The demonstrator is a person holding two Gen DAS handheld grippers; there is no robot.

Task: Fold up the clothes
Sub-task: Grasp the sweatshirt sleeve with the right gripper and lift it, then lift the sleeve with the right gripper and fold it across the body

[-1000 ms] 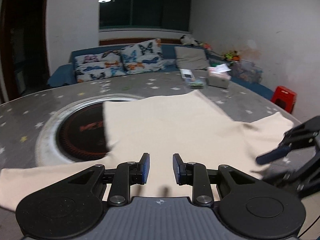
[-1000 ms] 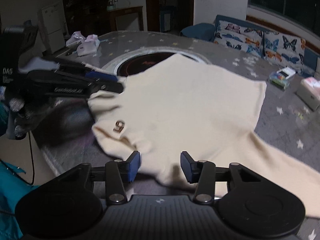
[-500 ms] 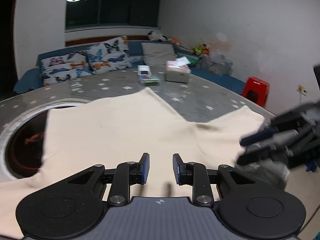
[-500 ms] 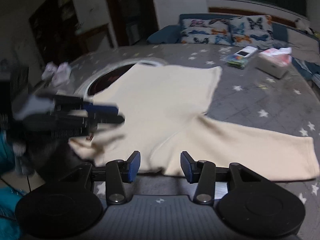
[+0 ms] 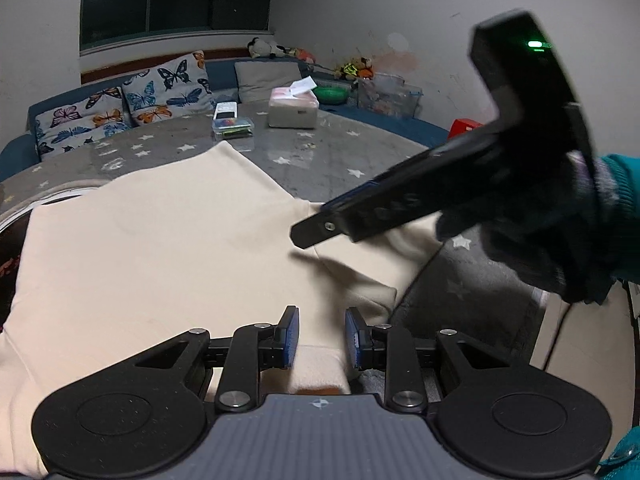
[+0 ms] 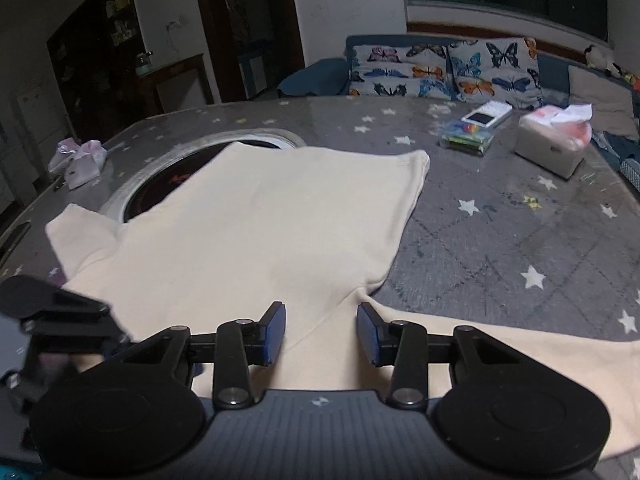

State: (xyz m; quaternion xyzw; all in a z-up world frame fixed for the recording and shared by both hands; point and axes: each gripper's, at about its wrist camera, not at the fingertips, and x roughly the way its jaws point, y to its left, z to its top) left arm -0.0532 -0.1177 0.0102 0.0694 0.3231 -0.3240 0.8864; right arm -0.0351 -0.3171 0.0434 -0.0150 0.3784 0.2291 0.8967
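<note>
Your cream top [image 6: 256, 232] lies spread flat on the table [image 6: 500, 216] ahead of both tools, sleeves out and no fold showing, while your left gripper [image 5: 322, 336] and right gripper [image 6: 321, 334] hover part-open, holding nothing.

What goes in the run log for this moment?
shirt spread on table | left gripper open, empty | right gripper open, empty | unfolded

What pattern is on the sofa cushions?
Colourful butterflies on white cushions, clearest in the right wrist view.
</note>
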